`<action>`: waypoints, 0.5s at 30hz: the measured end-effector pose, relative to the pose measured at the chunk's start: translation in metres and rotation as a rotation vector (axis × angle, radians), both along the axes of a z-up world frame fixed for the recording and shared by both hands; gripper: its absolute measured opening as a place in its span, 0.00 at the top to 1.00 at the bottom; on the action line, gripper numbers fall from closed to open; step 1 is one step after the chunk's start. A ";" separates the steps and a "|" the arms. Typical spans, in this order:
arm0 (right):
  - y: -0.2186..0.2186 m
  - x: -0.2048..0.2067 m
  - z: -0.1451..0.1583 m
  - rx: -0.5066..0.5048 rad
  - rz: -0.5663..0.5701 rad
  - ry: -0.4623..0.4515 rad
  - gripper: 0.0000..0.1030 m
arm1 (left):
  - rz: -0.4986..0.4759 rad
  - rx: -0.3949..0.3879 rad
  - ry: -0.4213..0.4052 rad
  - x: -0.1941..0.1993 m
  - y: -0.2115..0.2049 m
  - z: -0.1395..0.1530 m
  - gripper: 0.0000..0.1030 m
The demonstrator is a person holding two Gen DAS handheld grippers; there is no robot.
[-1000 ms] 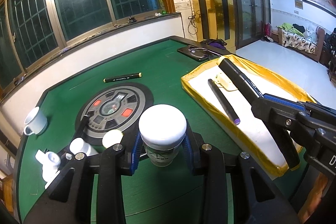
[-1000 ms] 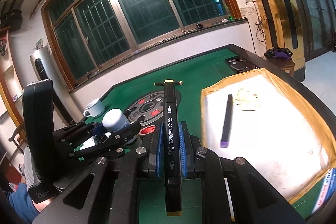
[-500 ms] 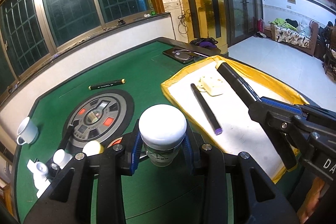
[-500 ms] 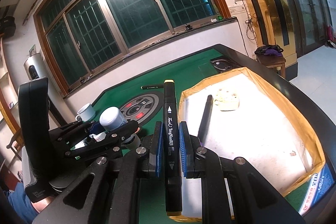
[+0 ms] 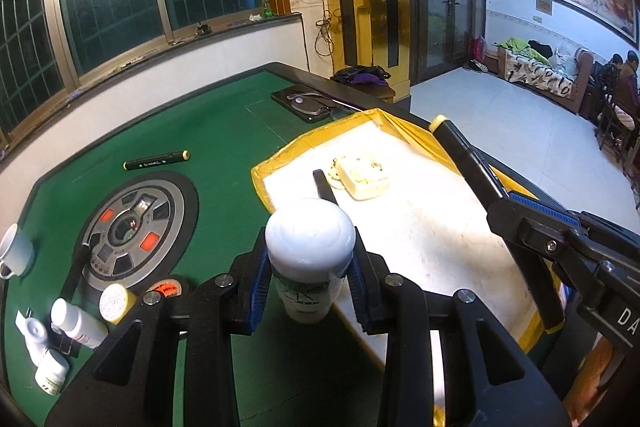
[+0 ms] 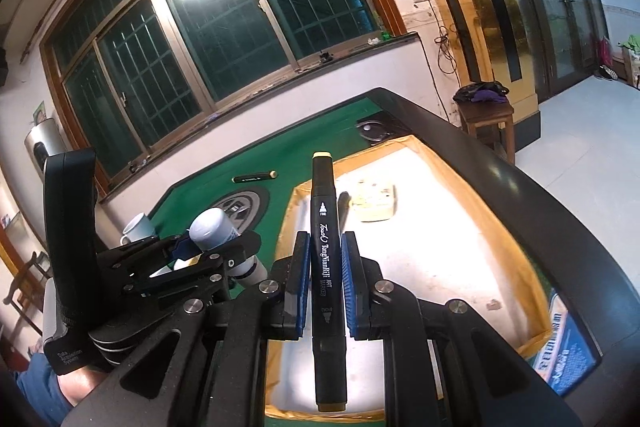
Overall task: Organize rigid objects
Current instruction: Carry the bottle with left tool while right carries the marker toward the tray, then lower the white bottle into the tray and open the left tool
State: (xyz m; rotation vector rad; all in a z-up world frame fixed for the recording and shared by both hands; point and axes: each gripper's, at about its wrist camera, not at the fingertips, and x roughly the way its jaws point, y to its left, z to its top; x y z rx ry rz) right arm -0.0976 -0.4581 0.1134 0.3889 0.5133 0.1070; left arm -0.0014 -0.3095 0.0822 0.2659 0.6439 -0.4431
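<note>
My left gripper (image 5: 310, 281) is shut on a small white-capped bottle (image 5: 310, 239), held upright at the near left edge of the yellow-rimmed white tray (image 5: 432, 239). In the right wrist view the same bottle (image 6: 211, 229) shows at the left. My right gripper (image 6: 325, 267) is shut on a black art marker (image 6: 325, 227) with yellow end caps, held lengthwise over the tray (image 6: 440, 247). That marker (image 5: 464, 151) juts in from the right in the left wrist view. In the tray lie a black pen (image 5: 324, 187) and a cream block (image 5: 362, 177).
On the green table another black marker (image 5: 156, 161) lies beyond the round grey centre panel (image 5: 132, 227). A white cup (image 5: 14, 253), several small white bottles (image 5: 76, 321) and a yellow-capped jar (image 5: 114, 303) sit at the left. A dark tablet (image 5: 308, 103) lies at the far edge.
Both grippers have moved sideways toward the tray with their loads: the bottle now sits at the tray's edge and the held marker is over the tray. Neither grip has changed.
</note>
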 end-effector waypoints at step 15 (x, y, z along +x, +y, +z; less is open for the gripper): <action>-0.049 0.091 0.020 -0.126 0.047 0.288 0.87 | 0.030 -0.112 0.205 0.053 -0.039 -0.008 0.69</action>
